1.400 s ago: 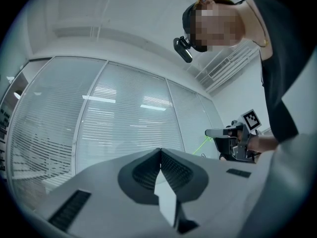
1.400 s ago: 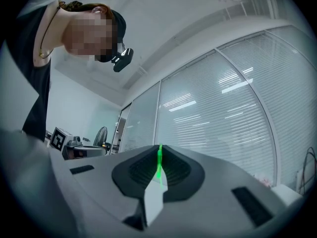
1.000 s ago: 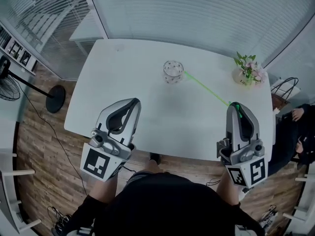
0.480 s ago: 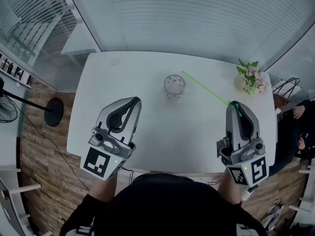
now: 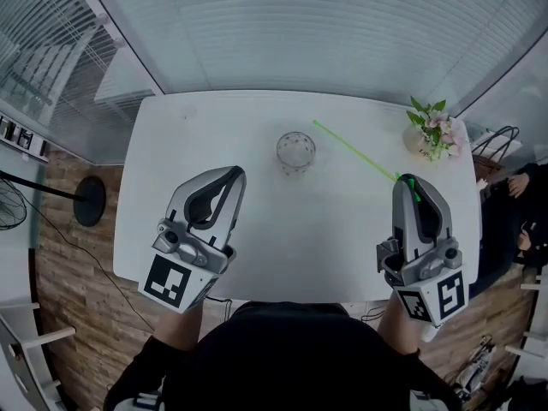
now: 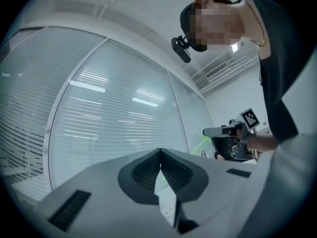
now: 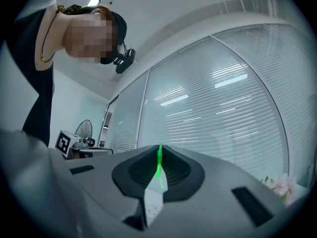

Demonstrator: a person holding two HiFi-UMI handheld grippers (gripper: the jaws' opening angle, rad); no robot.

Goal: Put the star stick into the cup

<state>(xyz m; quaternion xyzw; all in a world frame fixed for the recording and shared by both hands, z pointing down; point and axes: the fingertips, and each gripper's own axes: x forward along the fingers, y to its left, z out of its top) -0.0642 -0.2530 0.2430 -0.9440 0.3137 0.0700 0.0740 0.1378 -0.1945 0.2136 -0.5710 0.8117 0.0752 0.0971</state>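
Note:
A clear glass cup (image 5: 295, 151) stands near the middle of the white table (image 5: 257, 229). My right gripper (image 5: 409, 183) is shut on a thin green star stick (image 5: 353, 150), which slants up and left from its tip, ending above and right of the cup. In the right gripper view the green stick (image 7: 159, 166) runs between the closed jaws. My left gripper (image 5: 229, 178) hovers over the table's near left, below and left of the cup, jaws together with nothing in them. In the left gripper view its jaws (image 6: 160, 155) meet at the tip.
A small vase of pink flowers (image 5: 432, 129) sits at the table's far right corner. A fan stand (image 5: 88, 200) is on the wooden floor at left. A dark bag (image 5: 495, 148) and a person (image 5: 514, 221) are at the right. Window blinds run behind the table.
The view has shifted, so the table, cup and flowers appear slightly lower and more to the left. Both grippers keep their places and the stick stays held.

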